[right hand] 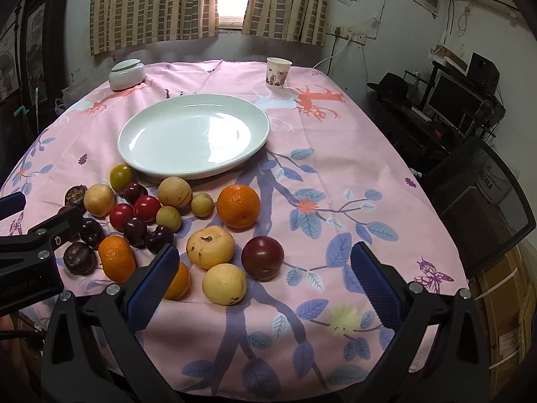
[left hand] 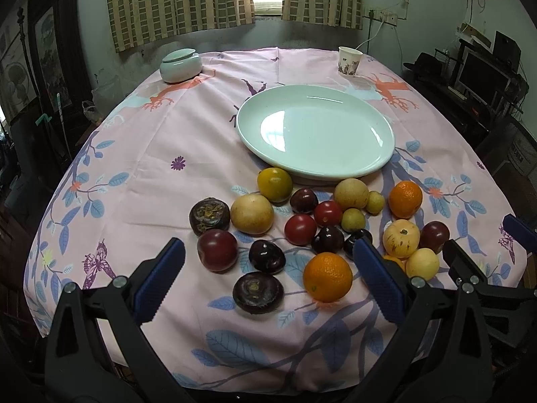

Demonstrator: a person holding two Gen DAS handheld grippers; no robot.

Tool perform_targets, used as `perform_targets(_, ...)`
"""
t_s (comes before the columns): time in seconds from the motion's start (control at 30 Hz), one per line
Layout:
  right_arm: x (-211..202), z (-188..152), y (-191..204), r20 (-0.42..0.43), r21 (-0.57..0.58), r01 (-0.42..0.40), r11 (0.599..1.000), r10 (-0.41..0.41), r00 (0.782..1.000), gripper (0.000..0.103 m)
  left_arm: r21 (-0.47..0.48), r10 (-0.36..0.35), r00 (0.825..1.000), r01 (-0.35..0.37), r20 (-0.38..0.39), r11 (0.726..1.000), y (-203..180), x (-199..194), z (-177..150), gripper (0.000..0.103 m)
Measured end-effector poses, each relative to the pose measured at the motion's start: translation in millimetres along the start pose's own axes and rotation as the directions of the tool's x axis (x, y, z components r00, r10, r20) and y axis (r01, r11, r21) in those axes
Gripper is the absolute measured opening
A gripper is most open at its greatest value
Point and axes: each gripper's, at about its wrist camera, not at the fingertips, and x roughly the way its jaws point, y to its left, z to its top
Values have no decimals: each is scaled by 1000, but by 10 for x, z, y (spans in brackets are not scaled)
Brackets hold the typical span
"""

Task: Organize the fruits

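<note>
A wide, pale-green oval ceramic plate is seen bare at the far middle of the pink floral tablecloth, and the loose fruit is gathered in a cluster on the cloth just near of its rim. None of the fruit has yet been placed on the plate, so the task is judged to be at its start.

The left gripper is held at the near edge with its blue-padded jaws spread wide and nothing between them. Directly ahead of its opening, between the two pads, lie a dark flattened round fruit and a bright orange citrus, the citrus close to the right-hand pad.

The right gripper is likewise spread wide and empty. A pale yellow round fruit and a dark red plum lie just ahead of its opening, toward the left-hand pad.

The fruits are roundish, so no long axis need be matched. The plate lies beyond the cluster, far and slightly right for the left gripper, far and left for the right one.
</note>
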Motion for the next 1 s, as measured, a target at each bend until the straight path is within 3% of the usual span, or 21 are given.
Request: perform_targets(1.0, 32, -32, -44, -10, 24, -7, 1000, 7, 1000, 102, -11, -5, 1000, 5, 2, 1000, 52, -2, 3, 101)
